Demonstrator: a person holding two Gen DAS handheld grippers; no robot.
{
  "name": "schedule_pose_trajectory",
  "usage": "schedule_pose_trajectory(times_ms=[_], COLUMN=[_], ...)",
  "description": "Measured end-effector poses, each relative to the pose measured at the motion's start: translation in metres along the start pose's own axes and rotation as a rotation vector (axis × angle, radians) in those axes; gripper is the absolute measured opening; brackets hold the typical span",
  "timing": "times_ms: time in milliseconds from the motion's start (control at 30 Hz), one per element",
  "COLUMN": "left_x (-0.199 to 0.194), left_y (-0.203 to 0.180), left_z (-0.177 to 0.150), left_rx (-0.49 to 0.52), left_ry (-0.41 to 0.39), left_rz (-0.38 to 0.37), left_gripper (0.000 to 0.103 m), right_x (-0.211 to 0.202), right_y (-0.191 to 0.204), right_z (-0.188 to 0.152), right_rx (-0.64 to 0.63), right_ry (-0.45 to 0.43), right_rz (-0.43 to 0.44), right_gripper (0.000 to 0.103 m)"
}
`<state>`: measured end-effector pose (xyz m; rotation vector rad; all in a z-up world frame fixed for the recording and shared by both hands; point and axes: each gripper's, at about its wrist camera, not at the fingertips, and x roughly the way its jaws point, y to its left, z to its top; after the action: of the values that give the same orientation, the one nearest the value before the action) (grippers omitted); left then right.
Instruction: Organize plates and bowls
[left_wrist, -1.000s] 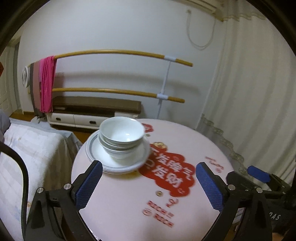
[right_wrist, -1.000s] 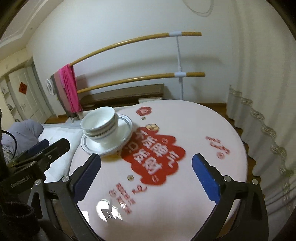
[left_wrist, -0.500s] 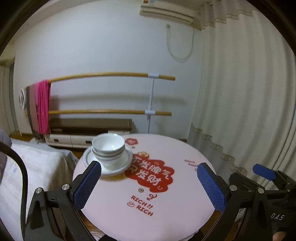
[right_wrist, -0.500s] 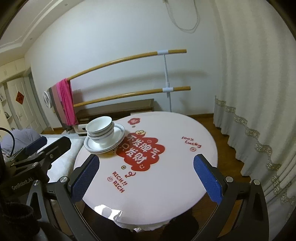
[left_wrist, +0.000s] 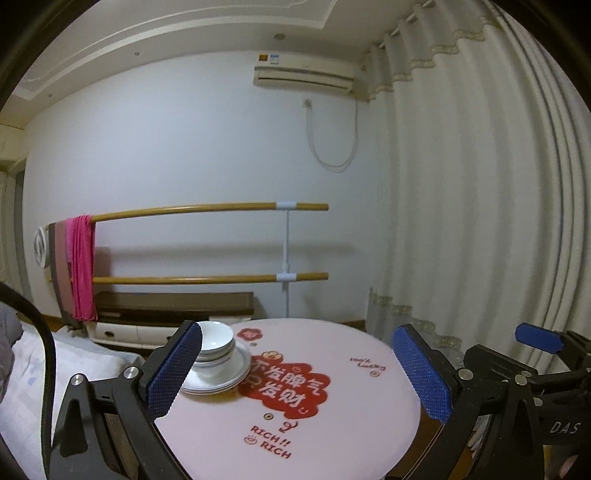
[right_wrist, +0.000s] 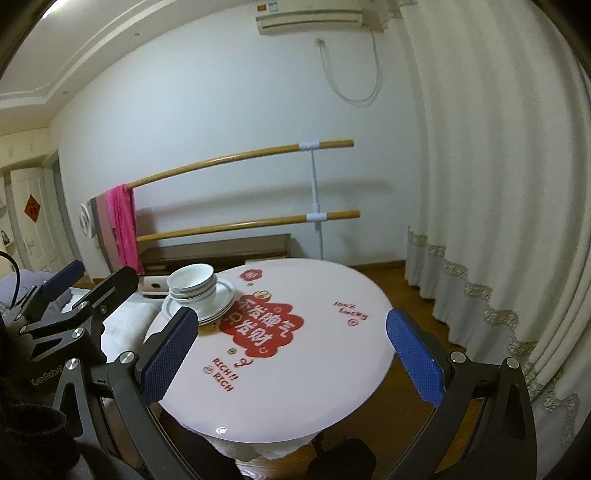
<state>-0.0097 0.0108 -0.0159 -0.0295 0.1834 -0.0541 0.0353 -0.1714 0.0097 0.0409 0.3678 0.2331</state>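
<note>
Stacked white bowls (left_wrist: 216, 341) (right_wrist: 192, 282) sit nested on a pile of white plates (left_wrist: 225, 376) (right_wrist: 218, 301) at the far left of a round pink table (left_wrist: 351, 406) (right_wrist: 314, 369). My left gripper (left_wrist: 297, 373) hangs open above the table's near side, well back from the stack; its left finger partly hides the plates. Nothing sits between the blue pads of my right gripper (right_wrist: 291, 354), which is open too and clear of the dishes. In the right wrist view the left gripper's body (right_wrist: 62, 314) shows at the left edge.
A red sticker with lettering (right_wrist: 258, 325) covers the table's middle. A bed (left_wrist: 29, 369) lies left of the table. Behind stand wooden rails (right_wrist: 240, 162) with a pink towel (right_wrist: 123, 225), a low bench (left_wrist: 173, 302), and white curtains (right_wrist: 498, 184) on the right.
Both grippers have pulled back and tilted upward from the table. The stack of bowls and plates now looks smaller and farther off, and it has not moved on the table.
</note>
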Motion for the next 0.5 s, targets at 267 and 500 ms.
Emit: schedule_pose_trajectory(times_ms=[267,500], left_x=[0.003,0.001], left_y=[0.008,0.012], left_z=[-0.005,-0.014], left_rx=[0.0,-0.004], left_ry=[-0.023,-0.044], left_rz=[-0.019,-0.018], left_gripper=[0.102,0.102], right_x=[-0.014,-0.023], right_y=[0.005,0.013], right_z=[-0.006,-0.008], right_rx=[-0.002,-0.024], right_ry=[-0.03,-0.082], right_rz=[-0.016,-0.043], right_gripper=[0.103,0.103])
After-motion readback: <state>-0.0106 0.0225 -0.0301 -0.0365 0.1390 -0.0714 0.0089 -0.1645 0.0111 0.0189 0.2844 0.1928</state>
